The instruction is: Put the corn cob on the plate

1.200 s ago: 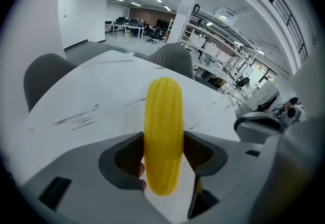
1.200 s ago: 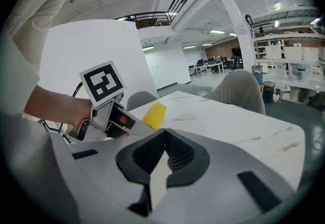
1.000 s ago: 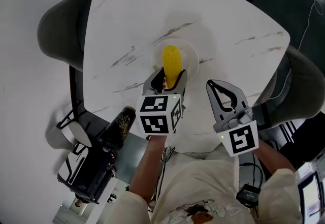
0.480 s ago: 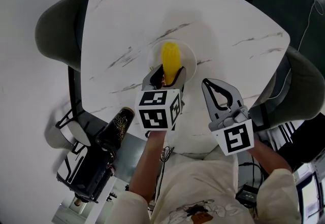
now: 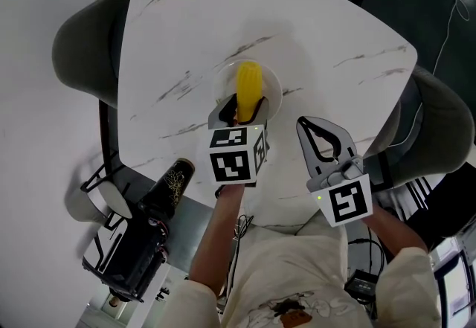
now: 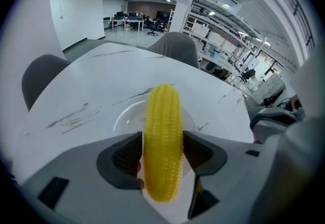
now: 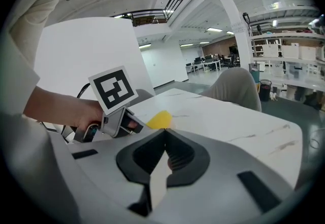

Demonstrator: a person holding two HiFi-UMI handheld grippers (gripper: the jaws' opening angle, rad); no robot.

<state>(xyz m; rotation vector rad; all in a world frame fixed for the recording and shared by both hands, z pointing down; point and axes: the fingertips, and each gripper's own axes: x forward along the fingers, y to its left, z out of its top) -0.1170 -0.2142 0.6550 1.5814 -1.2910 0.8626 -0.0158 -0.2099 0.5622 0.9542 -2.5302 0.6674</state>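
A yellow corn cob [image 5: 248, 91] [image 6: 162, 141] lies lengthwise over a small white plate [image 5: 273, 92] [image 6: 127, 119] on the white marble table [image 5: 186, 36]. My left gripper [image 5: 239, 114] [image 6: 162, 154] is shut on the cob's near end, its jaws pressing both sides. I cannot tell whether the cob rests on the plate or hangs just above it. My right gripper [image 5: 321, 133] [image 7: 163, 136] is shut with nothing in it, off to the right of the plate near the table's front edge. The cob's tip [image 7: 158, 120] shows beyond it.
Grey chairs stand around the table, one at the left [image 5: 82, 40] and one at the right [image 5: 439, 133]. A black camera rig [image 5: 137, 233] sits on the floor at lower left. A second white table [image 5: 37, 133] lies to the left.
The left gripper has carried the cob slightly forward and up the view over the plate. The right gripper has barely shifted.
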